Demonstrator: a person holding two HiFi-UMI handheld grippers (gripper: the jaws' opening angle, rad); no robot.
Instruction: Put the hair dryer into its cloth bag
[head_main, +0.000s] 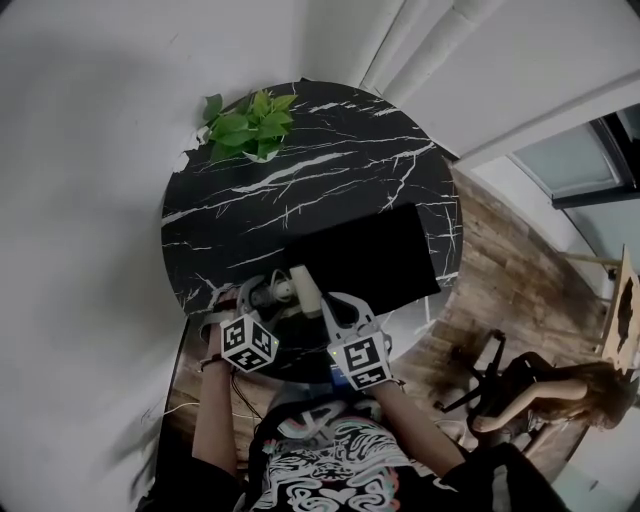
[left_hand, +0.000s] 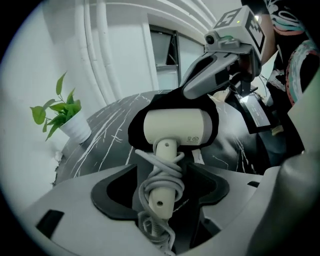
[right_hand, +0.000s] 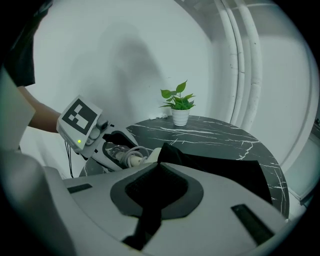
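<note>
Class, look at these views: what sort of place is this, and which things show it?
Probably a home or office corner rather than a workshop: a round black marble table, a potted plant on it, and wood-plank floor.

The round table top looks like polished black marble with white veins, glossy enough to catch the light, while the black cloth bag on it is matt and soft with no shine. The cream hair dryer is smooth plastic with a faint satin sheen, and its grey cord is smooth and rubbery. The left gripper and right gripper have smooth pale grey plastic shells with matt black pads, and the brown floor is rough-grained wood planking.
</note>
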